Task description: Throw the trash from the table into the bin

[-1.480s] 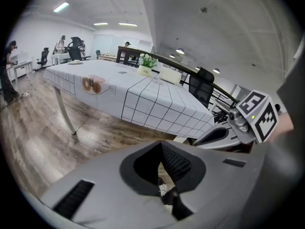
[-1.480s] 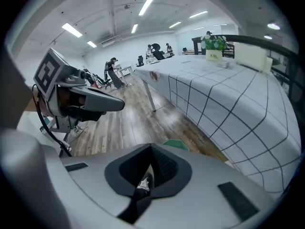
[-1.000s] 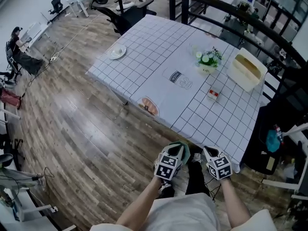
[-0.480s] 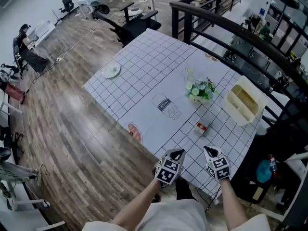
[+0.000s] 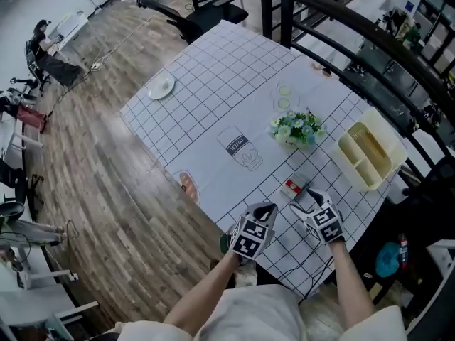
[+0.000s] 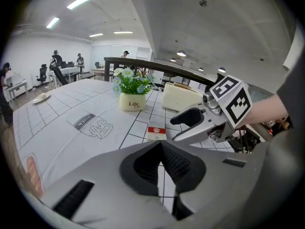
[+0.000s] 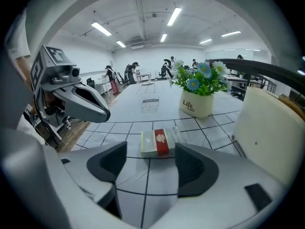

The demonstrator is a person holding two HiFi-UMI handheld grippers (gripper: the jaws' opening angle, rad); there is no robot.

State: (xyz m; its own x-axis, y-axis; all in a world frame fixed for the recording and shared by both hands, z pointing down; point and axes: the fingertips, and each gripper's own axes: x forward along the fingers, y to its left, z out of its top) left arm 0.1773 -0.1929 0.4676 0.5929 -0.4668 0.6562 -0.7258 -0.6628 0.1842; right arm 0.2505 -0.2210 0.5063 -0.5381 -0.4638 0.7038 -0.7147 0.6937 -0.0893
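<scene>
The right gripper [image 7: 151, 154] has just been opening its jaws; the red-and-white box [image 7: 157, 143] seems just beyond them. Closing short could shove it farther away. The left gripper [image 6: 161, 143] has its jaws together and holds nothing.

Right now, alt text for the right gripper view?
The right gripper, its jaws just opened with nothing between them, points at a red-and-white box lying on the gridded tablecloth just beyond its tips. A flower pot stands behind.
</scene>
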